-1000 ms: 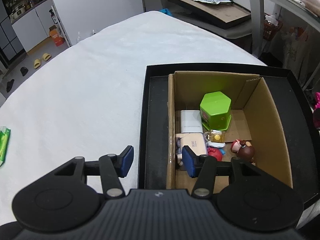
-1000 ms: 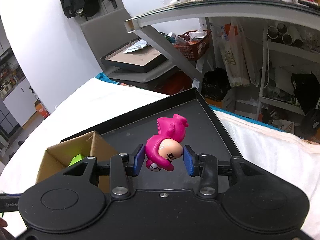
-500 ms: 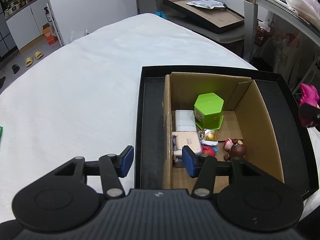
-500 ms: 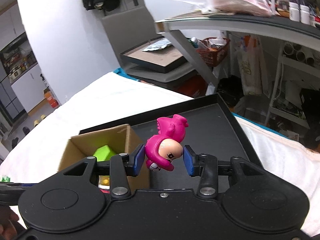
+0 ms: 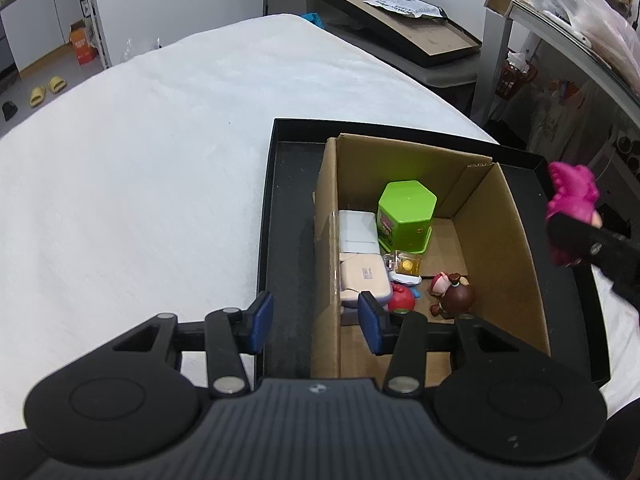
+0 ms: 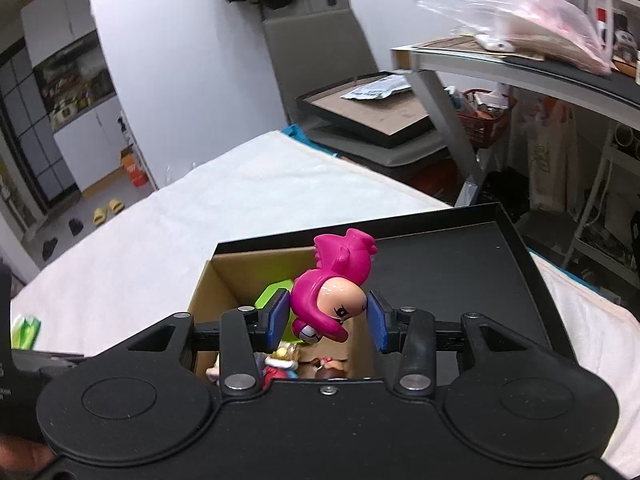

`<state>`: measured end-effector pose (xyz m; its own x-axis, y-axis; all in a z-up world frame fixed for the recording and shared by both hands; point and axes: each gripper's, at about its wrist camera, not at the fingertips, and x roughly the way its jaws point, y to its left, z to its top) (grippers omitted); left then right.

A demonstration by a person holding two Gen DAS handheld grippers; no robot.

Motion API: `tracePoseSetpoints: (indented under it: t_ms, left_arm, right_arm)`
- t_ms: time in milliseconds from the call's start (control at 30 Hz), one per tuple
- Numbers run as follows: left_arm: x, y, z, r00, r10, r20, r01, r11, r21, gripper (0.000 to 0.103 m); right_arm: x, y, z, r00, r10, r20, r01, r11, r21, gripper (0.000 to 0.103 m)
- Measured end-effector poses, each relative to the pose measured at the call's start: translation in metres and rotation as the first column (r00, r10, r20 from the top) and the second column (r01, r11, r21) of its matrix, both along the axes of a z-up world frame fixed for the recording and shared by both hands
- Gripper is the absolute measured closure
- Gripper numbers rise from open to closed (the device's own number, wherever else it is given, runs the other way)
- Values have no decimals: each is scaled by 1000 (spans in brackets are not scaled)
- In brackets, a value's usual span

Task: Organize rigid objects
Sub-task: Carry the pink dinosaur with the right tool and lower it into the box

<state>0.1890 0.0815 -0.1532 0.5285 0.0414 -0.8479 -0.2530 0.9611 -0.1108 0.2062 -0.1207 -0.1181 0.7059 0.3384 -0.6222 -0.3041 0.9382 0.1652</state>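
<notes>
Left wrist view looks down into the cardboard box [image 5: 516,240], which sits inside a black tray [image 5: 280,216] on the white-covered table [image 5: 140,184]. Inside the box: a green hexagonal container [image 5: 406,216] with a pink label too small to read, a white case [image 5: 358,232], a pale pink case [image 5: 366,280] whose sticker is illegible, a tiny beer mug [image 5: 406,265], a red toy [image 5: 402,300] and a brown-haired figure [image 5: 456,294]. The left tongs [image 5: 316,322] have just been narrowing; their 2 pads straddle the box's left wall without pressing it.

Right wrist view alone shows the right tongs [image 6: 328,318] clamped on the pink figure [image 6: 332,288], held above the box's right wall; from the left it appears only at the frame edge. No writing is readable anywhere.
</notes>
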Motion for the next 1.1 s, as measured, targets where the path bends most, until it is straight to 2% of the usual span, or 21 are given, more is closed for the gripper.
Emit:
tracePoseSetpoints:
  t_ms: [133, 300, 433, 700, 1100]
  left_arm:
    - [-1, 4, -3, 1000, -6, -10, 5, 999, -34, 60]
    - [0, 7, -8, 1000, -11, -29, 9, 998, -62, 72]
    - [1, 8, -13, 999, -24, -41, 20, 996, -82, 75]
    - [2, 13, -18, 998, -32, -46, 25, 989, -145, 92]
    - [3, 16, -18, 999, -26, -42, 18, 984, -176, 91]
  right_arm:
    - [-3, 14, -2, 999, 32, -16, -33, 999, -32, 62]
    - [-1, 27, -5, 996, 65, -63, -67, 997, -39, 62]
    - [1, 33, -5, 989, 82, -122, -83, 997, -4, 62]
    - [7, 47, -21, 975, 91, -202, -102, 994, -45, 61]
    - [16, 63, -47, 946, 130, -296, -176, 975, -133, 61]
